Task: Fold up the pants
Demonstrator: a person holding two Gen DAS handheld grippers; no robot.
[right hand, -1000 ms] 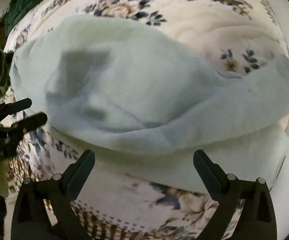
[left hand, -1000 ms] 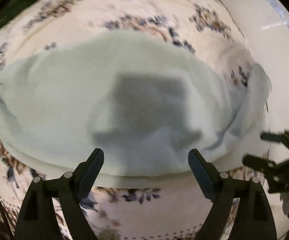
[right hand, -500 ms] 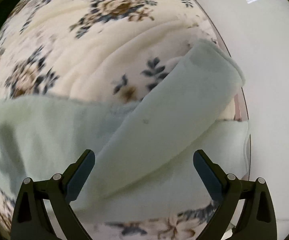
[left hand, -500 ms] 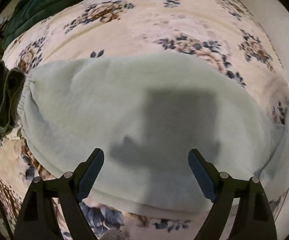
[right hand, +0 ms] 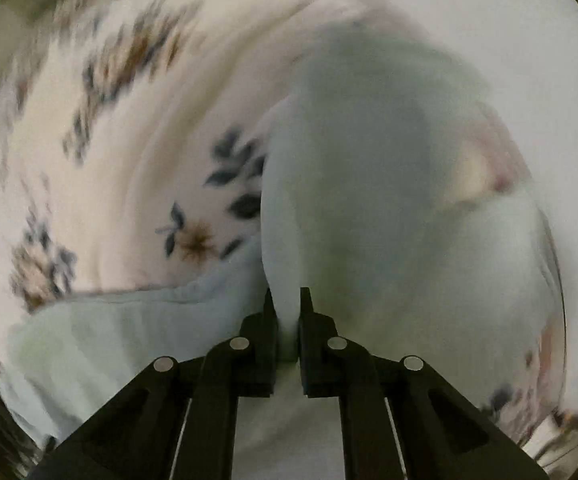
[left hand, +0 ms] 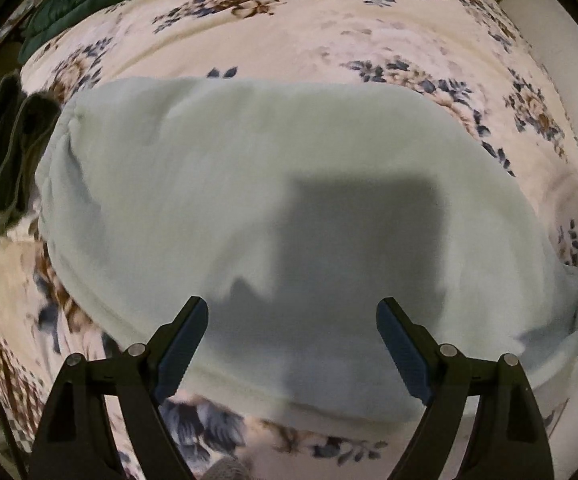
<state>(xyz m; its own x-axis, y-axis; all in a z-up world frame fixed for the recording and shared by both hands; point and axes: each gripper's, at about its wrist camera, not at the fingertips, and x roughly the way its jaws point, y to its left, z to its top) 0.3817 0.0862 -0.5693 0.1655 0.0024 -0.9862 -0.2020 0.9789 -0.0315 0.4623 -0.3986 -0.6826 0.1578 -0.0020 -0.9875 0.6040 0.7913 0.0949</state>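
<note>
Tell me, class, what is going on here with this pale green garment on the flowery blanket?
A person is folding pale green fleece pants spread on a floral blanket, one gripper in each hand. The right gripper is shut on a fold of the pants' fabric near a leg end. The left gripper hangs open above the wider part of the pants, gripping nothing. A dark green garment lies beside the waistband end.

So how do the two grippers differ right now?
The left gripper stands wide open above the pale green pants, nothing between its fingers; the right gripper is shut on a fold of the pants. The left view is sharp, the right blurred. Both are black, two-fingered, and point down at the floral blanket.
</note>
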